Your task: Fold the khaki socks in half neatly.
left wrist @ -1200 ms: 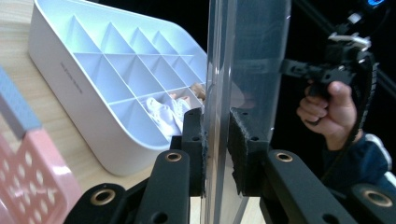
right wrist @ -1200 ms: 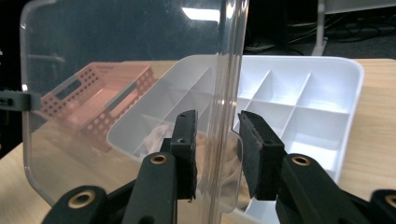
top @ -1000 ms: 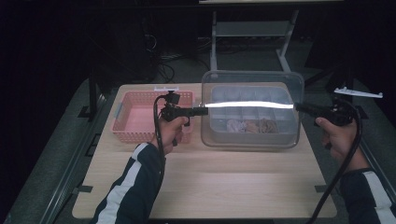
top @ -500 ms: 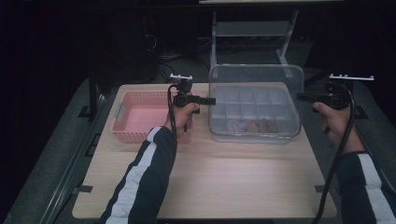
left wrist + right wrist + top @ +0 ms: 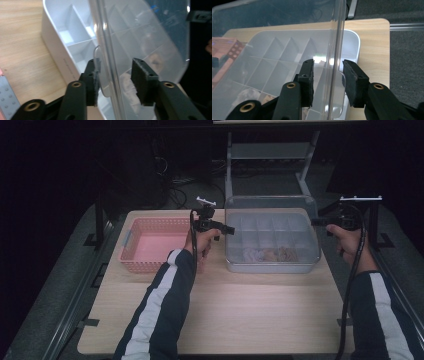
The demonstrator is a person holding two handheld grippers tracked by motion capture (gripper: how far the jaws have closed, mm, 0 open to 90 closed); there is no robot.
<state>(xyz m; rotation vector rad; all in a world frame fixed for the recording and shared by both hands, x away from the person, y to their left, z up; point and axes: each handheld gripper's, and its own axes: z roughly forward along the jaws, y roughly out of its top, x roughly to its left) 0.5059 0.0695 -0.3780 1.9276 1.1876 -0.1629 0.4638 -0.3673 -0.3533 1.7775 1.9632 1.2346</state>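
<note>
Now we hold the left tool [image 5: 226,229] at the left edge of the clear lid [image 5: 270,205] and the right tool [image 5: 317,221] at its right edge. The lid stands raised over the compartment box [image 5: 272,265] on the desk [image 5: 225,310]. Both tools' jaws have just been opening; each pair straddles the lid's rim with a gap at the pads, gripping nothing. Left of the box sits a pink basket [image 5: 150,245], close by. Bare desk lies open toward us.

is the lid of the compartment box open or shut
Open: the clear lid stands raised behind the compartment box, leaving its dividers uncovered; in the left gripper view the lid's edge rises between the fingers.
</note>
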